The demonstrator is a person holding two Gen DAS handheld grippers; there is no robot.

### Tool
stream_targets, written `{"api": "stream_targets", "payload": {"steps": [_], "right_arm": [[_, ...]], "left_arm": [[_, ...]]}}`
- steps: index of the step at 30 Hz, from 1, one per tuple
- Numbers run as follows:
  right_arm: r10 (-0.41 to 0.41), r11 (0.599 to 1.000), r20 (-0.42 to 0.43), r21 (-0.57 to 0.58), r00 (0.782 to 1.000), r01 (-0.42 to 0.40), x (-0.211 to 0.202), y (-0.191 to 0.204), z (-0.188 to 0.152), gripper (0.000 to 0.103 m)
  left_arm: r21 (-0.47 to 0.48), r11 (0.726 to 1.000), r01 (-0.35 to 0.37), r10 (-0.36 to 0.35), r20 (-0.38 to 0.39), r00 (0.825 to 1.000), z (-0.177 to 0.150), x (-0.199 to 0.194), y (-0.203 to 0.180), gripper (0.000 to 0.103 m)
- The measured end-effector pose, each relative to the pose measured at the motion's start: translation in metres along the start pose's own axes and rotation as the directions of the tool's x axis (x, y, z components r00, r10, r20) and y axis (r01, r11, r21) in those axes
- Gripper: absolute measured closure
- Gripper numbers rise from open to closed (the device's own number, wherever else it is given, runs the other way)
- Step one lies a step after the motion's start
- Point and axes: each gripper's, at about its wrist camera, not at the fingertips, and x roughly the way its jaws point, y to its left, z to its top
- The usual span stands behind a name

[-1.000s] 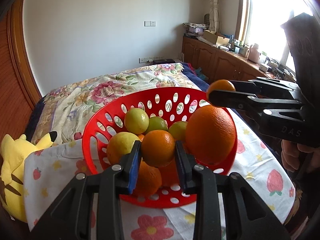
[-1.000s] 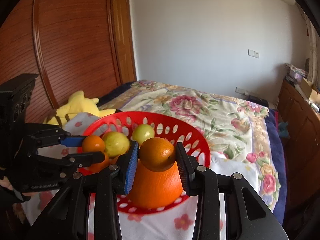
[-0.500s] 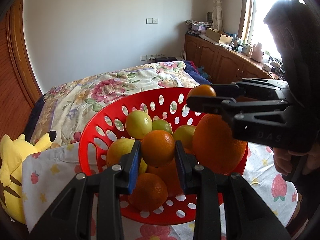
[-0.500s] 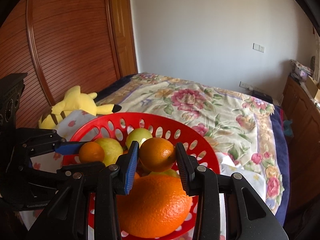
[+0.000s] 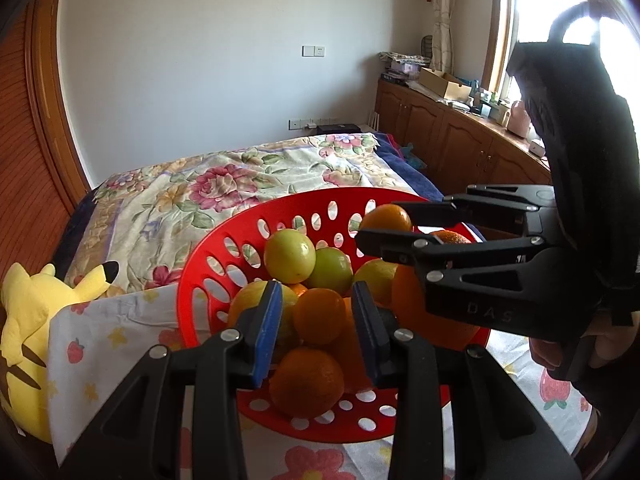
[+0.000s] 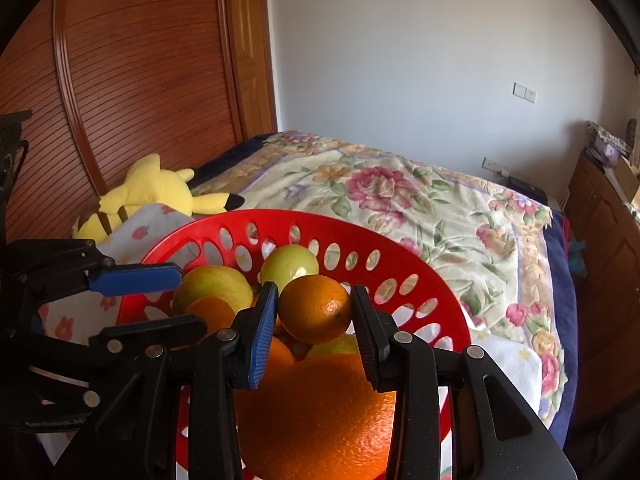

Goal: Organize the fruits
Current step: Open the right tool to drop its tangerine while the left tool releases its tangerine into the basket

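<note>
A red perforated basket (image 5: 208,264) (image 6: 404,248) holds several oranges, yellow-green citrus fruits and one large orange (image 6: 320,416). My left gripper (image 5: 316,312) hangs over the basket with its jaws opened a little wider than a small orange (image 5: 318,314), which rests on the pile between them. My right gripper (image 6: 314,312) is shut on another small orange (image 6: 316,308) and holds it above the large orange. The right gripper also shows in the left wrist view (image 5: 384,228), at the basket's right side.
The basket stands on a fruit-print cloth (image 5: 116,332). A yellow plush toy (image 5: 28,336) lies left of it. A floral bedspread (image 5: 224,188) lies behind. Wooden cabinets (image 5: 460,140) run along the right wall, and a slatted wooden door (image 6: 132,72) is on the left.
My left gripper's jaws have opened and let its small orange rest on the pile. Both grippers moved in over the basket; the right one still holds its orange.
</note>
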Motion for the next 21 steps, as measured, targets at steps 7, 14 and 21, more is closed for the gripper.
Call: {"api": "stream_targets", "payload": {"steps": [7,14,21], "right_arm": [[0.004,1.0,0.006,0.007,1.0,-0.004,-0.003,0.005,-0.001,0.065],[-0.011,0.999,0.029,0.045,1.0,0.01,-0.023,0.009,-0.011,0.065],[-0.035,0.995,0.064,0.093,0.997,0.029,-0.06,0.02,-0.033,0.061]], "left_arm": [[-0.01,1.0,-0.011,0.011,0.008,1.0,-0.006,-0.011,0.005,0.068],[-0.013,1.0,-0.026,0.026,0.009,1.0,-0.019,-0.026,0.002,0.068],[-0.007,0.999,-0.045,0.045,0.04,0.998,-0.031,-0.059,-0.006,0.065]]}}
